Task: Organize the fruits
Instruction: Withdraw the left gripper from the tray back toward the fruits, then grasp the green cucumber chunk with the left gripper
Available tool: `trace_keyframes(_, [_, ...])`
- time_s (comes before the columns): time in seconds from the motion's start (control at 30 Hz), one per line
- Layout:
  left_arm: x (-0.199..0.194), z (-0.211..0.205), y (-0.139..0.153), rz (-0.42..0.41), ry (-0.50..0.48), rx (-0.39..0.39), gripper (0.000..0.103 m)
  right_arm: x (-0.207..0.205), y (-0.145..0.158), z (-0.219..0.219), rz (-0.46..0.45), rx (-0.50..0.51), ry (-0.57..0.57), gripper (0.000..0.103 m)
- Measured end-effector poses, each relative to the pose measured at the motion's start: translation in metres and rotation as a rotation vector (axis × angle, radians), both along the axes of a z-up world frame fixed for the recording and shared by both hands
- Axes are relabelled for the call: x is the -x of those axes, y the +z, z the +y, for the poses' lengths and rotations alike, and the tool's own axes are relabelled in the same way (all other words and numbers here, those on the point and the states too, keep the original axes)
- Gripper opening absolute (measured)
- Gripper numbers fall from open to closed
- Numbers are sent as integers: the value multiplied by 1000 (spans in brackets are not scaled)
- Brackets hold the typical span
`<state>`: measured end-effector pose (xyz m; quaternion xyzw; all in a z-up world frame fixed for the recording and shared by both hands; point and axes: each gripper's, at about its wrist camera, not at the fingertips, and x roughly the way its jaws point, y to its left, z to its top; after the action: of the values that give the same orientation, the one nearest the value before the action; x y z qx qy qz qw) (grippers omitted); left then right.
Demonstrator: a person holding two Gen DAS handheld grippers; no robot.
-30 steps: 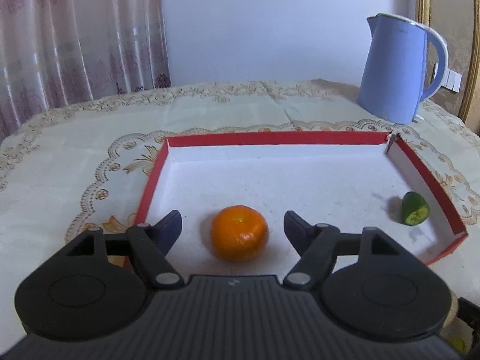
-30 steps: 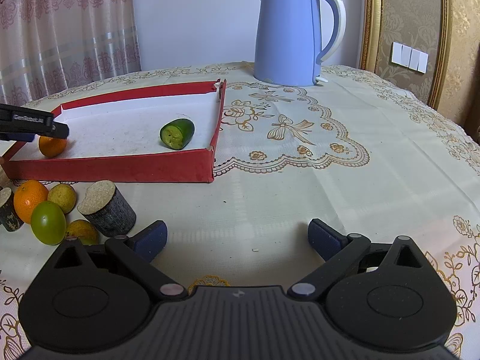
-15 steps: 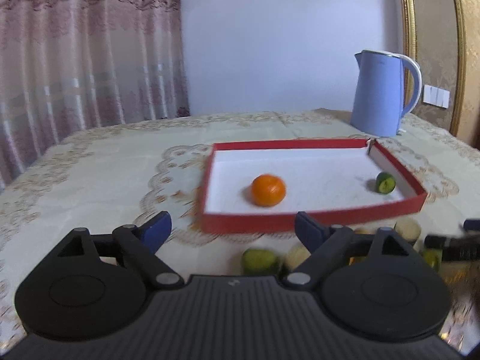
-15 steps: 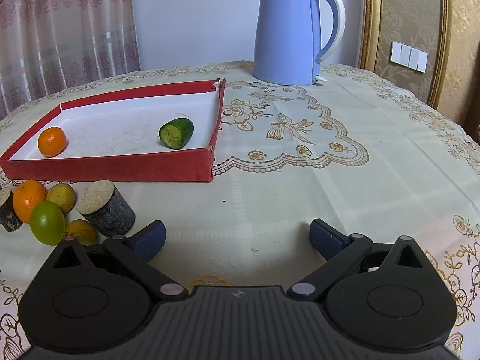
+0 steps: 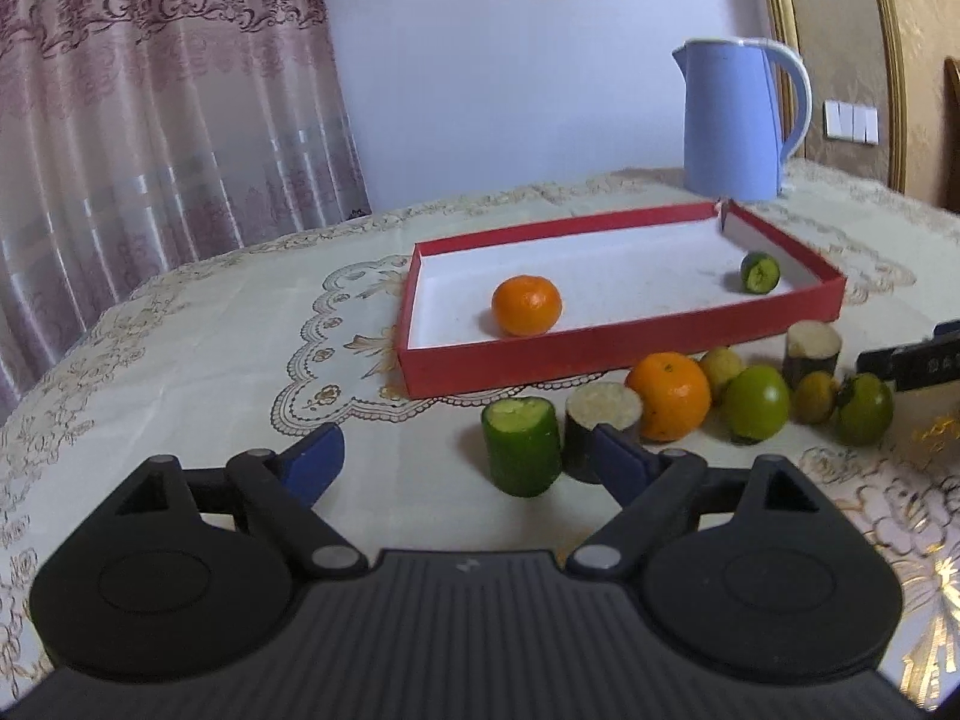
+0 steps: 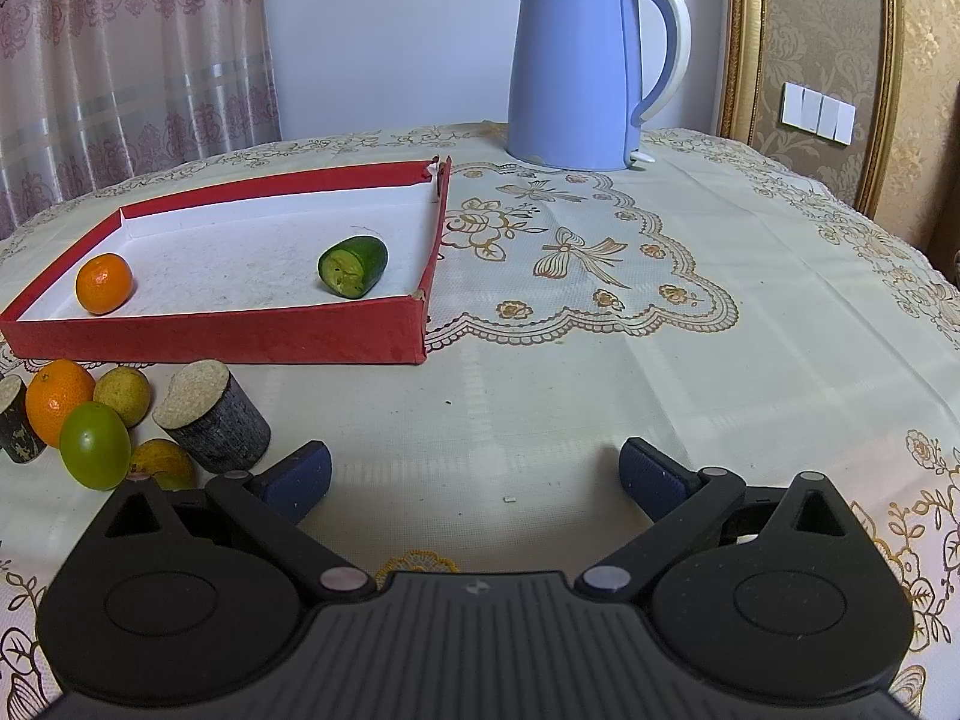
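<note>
A red tray (image 5: 606, 351) (image 6: 240, 336) holds an orange (image 5: 526, 305) (image 6: 104, 283) and a cucumber piece (image 5: 759, 273) (image 6: 353, 267). In front of it on the cloth lie an upright cucumber piece (image 5: 522, 445), a dark sugarcane stub (image 5: 600, 426), an orange (image 5: 667, 396) (image 6: 57, 399), a green fruit (image 5: 755, 403) (image 6: 95, 445), yellowish fruits (image 5: 720, 365) and a second stub (image 6: 210, 417). My left gripper (image 5: 462, 459) is open and empty, just in front of the loose pieces. My right gripper (image 6: 474, 477) is open and empty over bare cloth.
A blue electric kettle (image 5: 735, 120) (image 6: 579, 69) stands behind the tray's far right corner. The round table carries an embroidered cloth (image 6: 660, 300). A curtain (image 5: 150, 120) hangs behind on the left. The right gripper's tip (image 5: 912, 363) shows at the left view's right edge.
My left gripper has pulled back out of the tray, leaving the orange inside, and now hovers in front of the loose fruits. The right gripper has barely moved.
</note>
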<state>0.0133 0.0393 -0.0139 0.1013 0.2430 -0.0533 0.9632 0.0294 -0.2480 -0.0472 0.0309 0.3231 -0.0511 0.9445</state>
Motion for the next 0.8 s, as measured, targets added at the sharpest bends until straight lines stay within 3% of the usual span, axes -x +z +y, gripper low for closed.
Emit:
trace_keyframes(0.23, [-28, 10, -10, 89, 11, 20, 89, 0, 0, 0, 0, 0, 0, 103])
trace_keyframes(0.3, [-34, 14, -10, 112, 8, 70, 88, 0, 0, 0, 0, 0, 0, 103])
trace_keyframes(0.7, [-46, 1, -9, 61, 23, 55, 88, 0, 0, 0, 0, 0, 0, 103])
trace_keyframes(0.8, [-47, 3, -9, 81, 13, 93, 77, 0, 0, 0, 0, 0, 0, 103])
